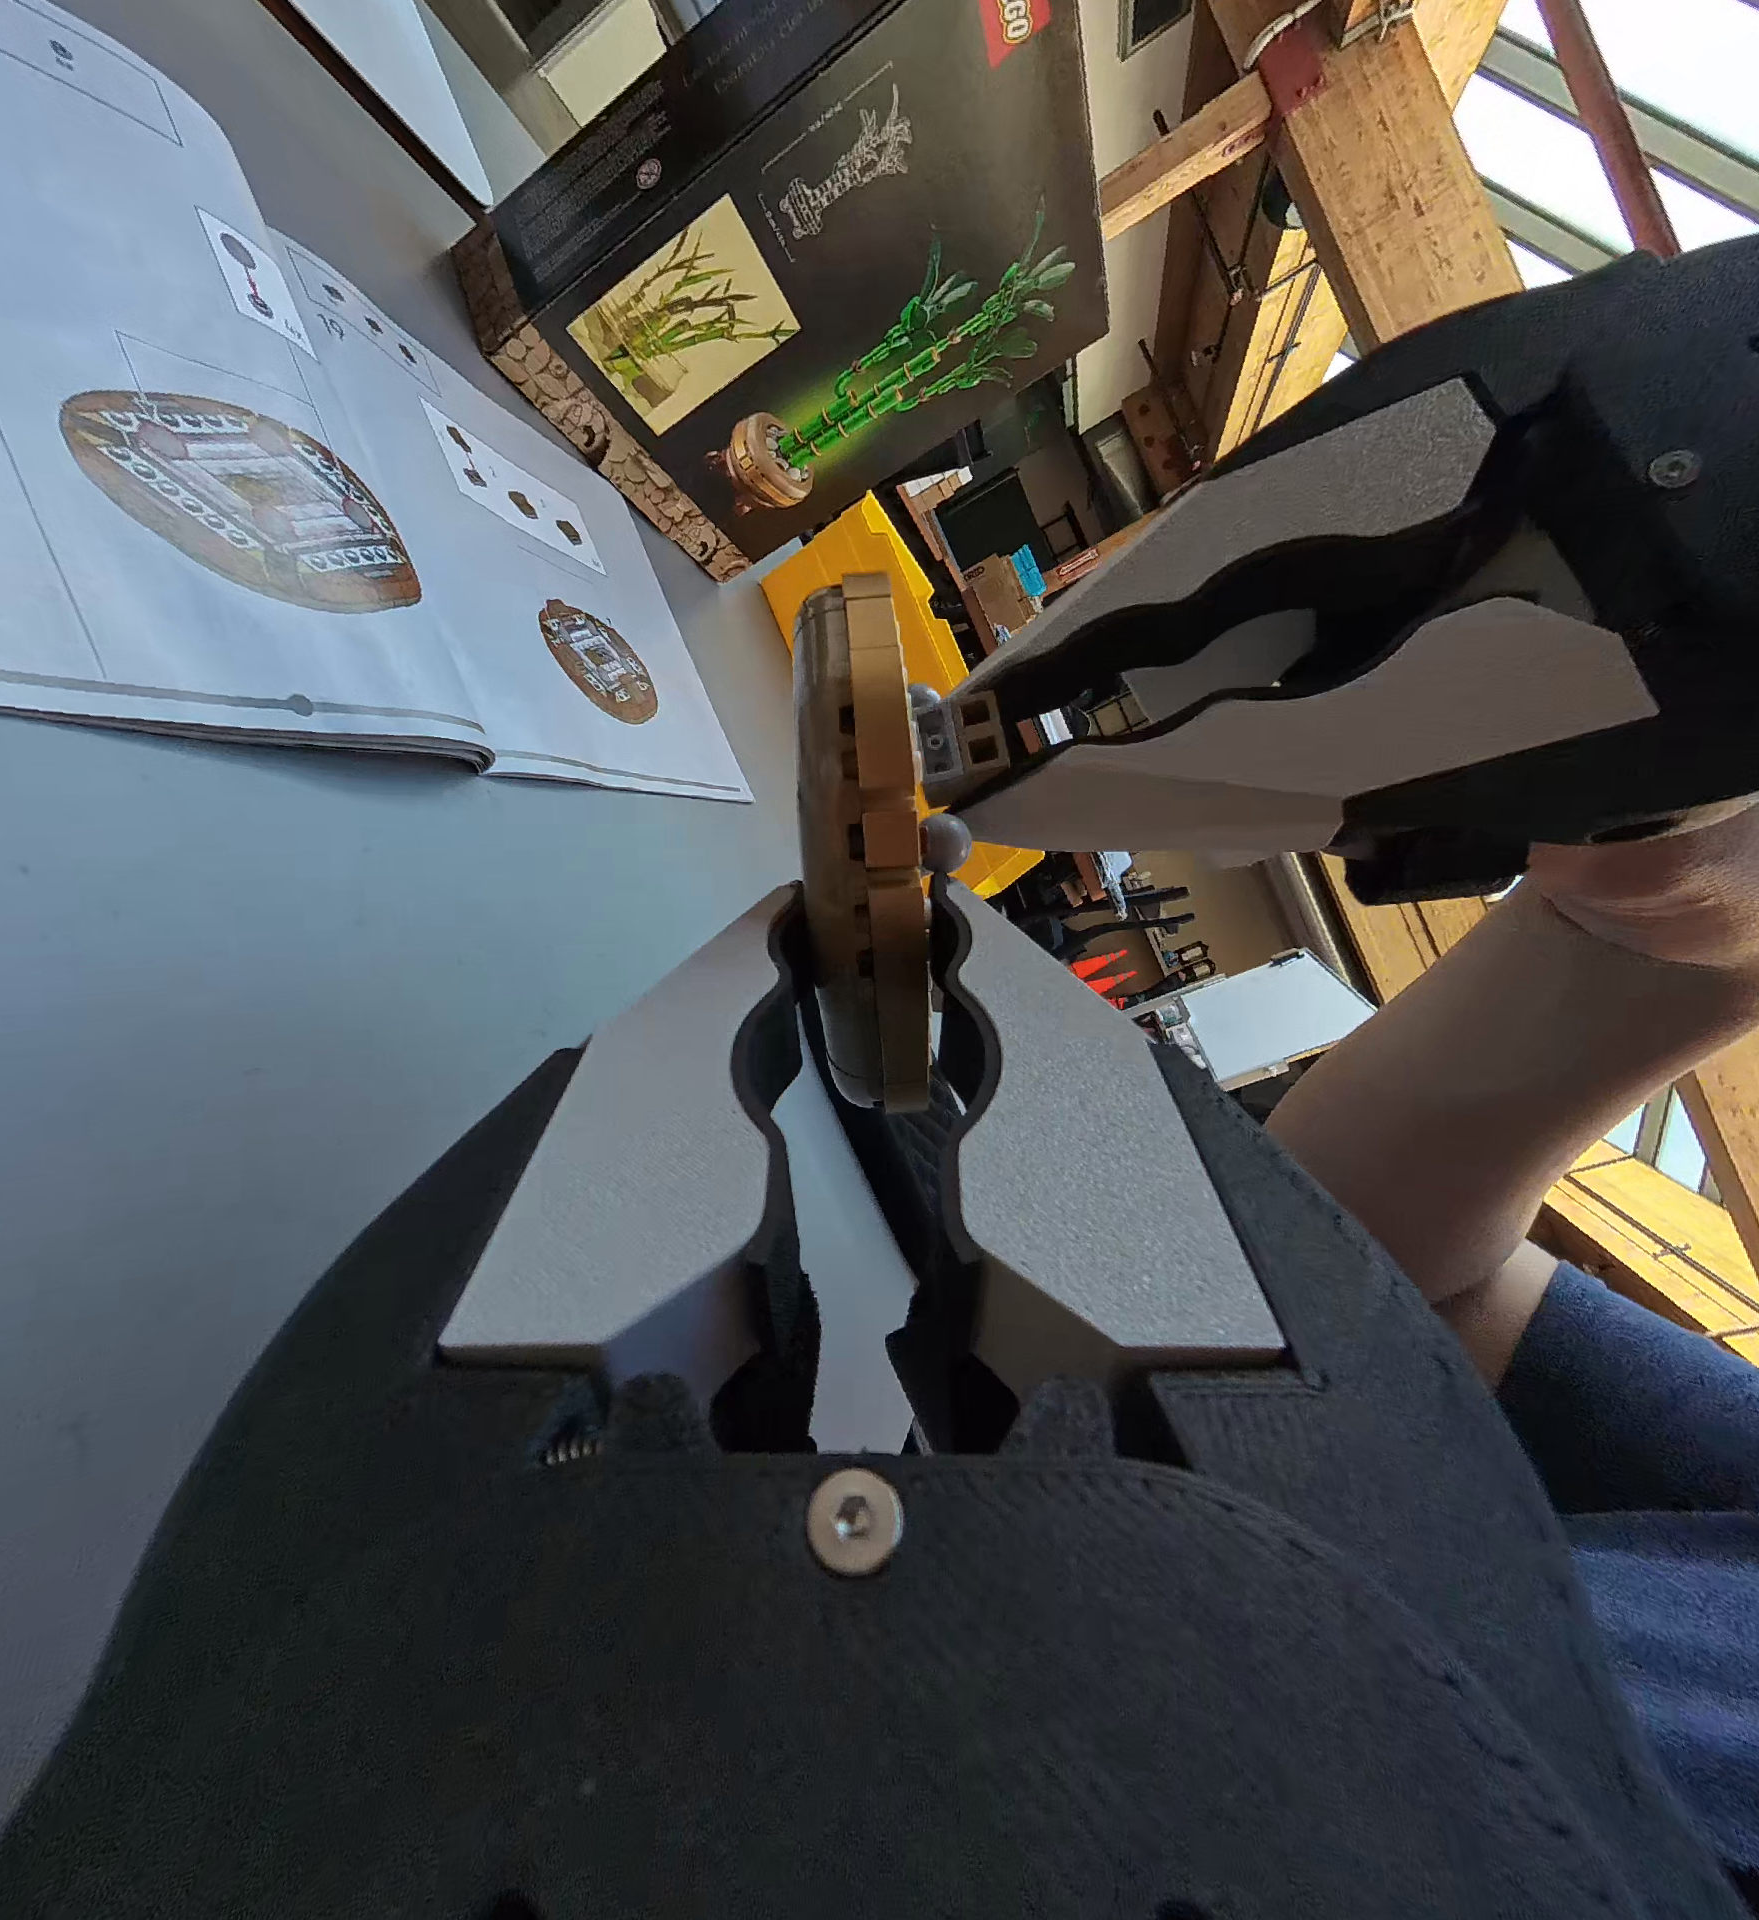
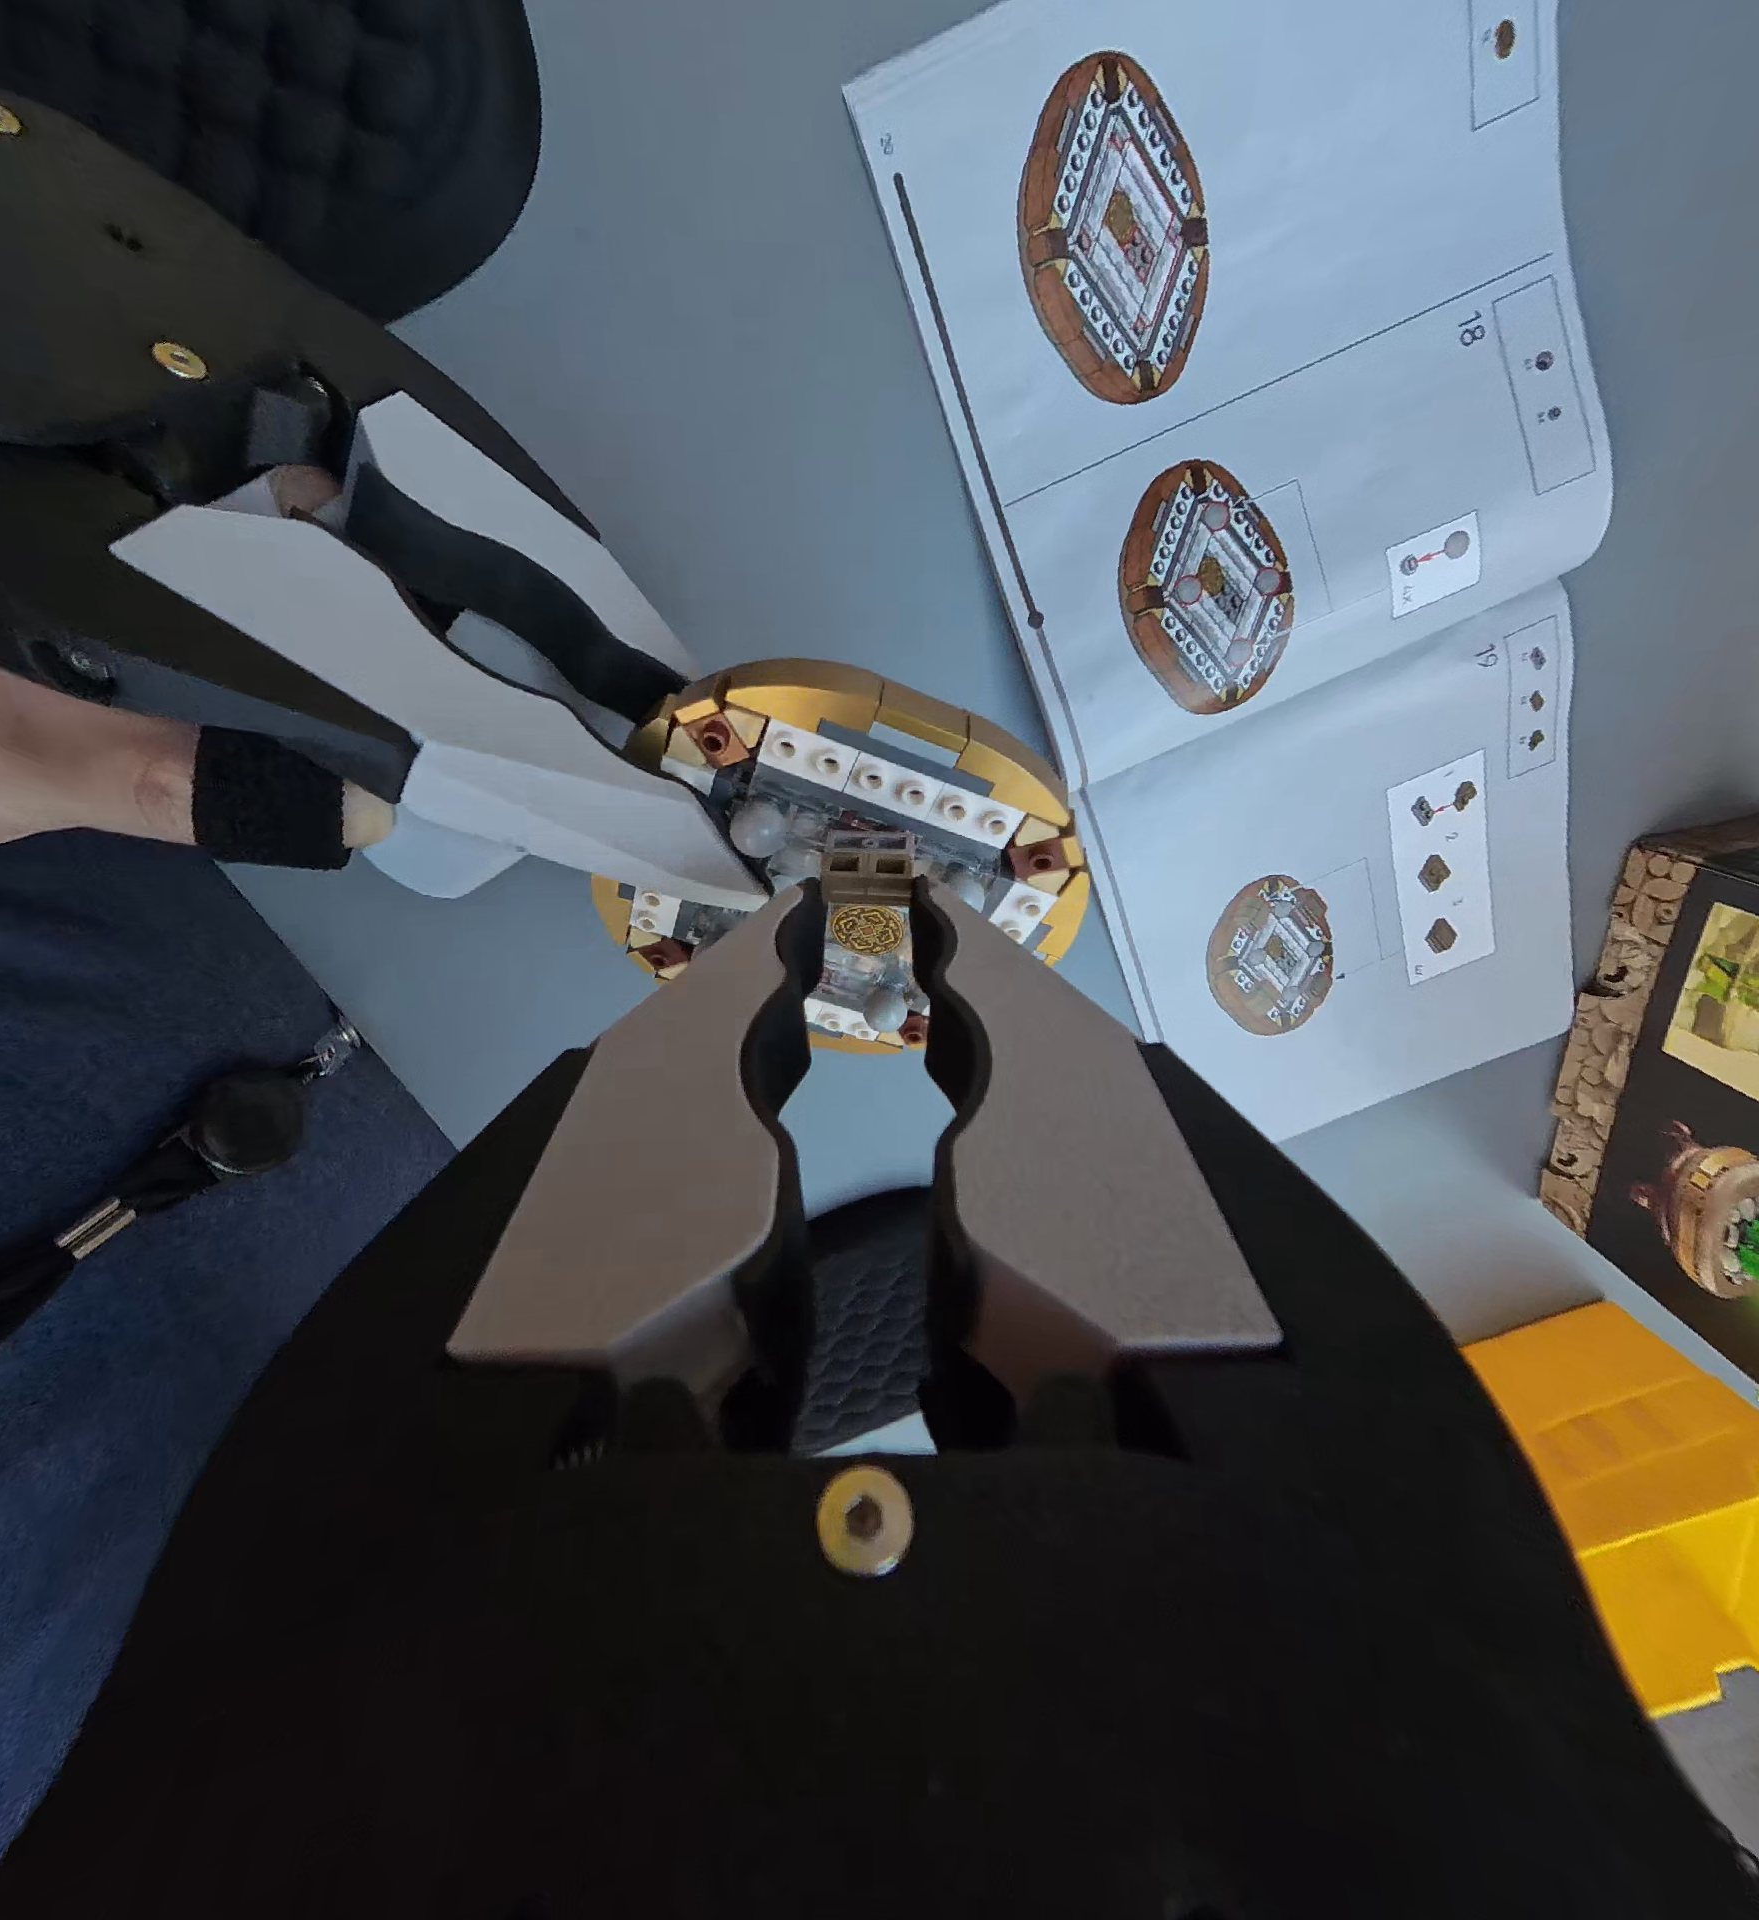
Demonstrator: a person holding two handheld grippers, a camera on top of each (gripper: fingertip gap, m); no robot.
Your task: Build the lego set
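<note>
The left gripper (image 1: 870,914) is clamped edge-on around the round tan base (image 1: 870,831), held above the grey table (image 1: 231,987), while the right gripper (image 1: 958,748) presses a small dark-tan brick (image 1: 981,736) against its face, instruction booklet (image 1: 231,468) and set box (image 1: 802,260) behind.

Yellow bin (image 2: 1664,1507) on grey table (image 2: 750,416) — wooden beams (image 1: 1374,156) beyond.
</note>
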